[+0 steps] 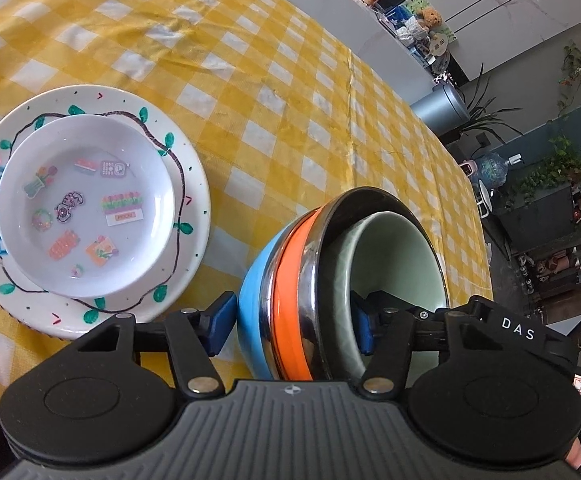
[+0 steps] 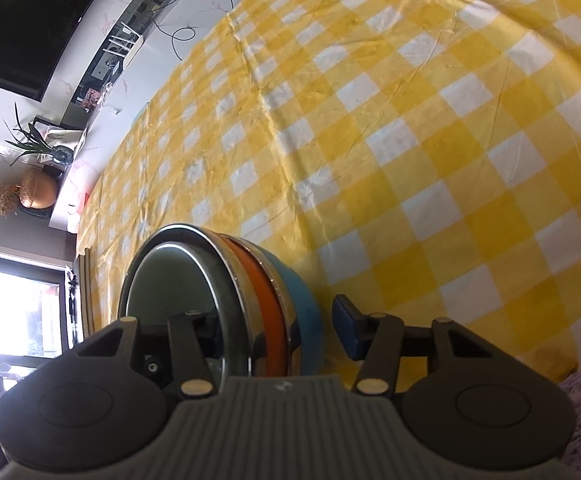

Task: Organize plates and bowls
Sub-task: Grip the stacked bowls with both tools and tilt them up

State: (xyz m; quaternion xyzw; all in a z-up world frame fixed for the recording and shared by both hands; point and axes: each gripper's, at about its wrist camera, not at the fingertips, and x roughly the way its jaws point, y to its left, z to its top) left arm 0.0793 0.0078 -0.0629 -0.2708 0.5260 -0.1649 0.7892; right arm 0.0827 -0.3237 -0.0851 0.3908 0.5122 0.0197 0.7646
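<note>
each hand-held gripper, left [image 1: 292, 322] and right [image 2: 266, 330], straddles the nested bowls' [image 1: 290, 280] wall, grip uncertain.

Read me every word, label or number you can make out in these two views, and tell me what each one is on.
"DAS": white letters on the left gripper, on its black body.
"F": blue painted lettering on the large plate; the rest is hidden under the small plate.
Small plate's sticker label: too small.
Right wrist view: nothing readable.
</note>
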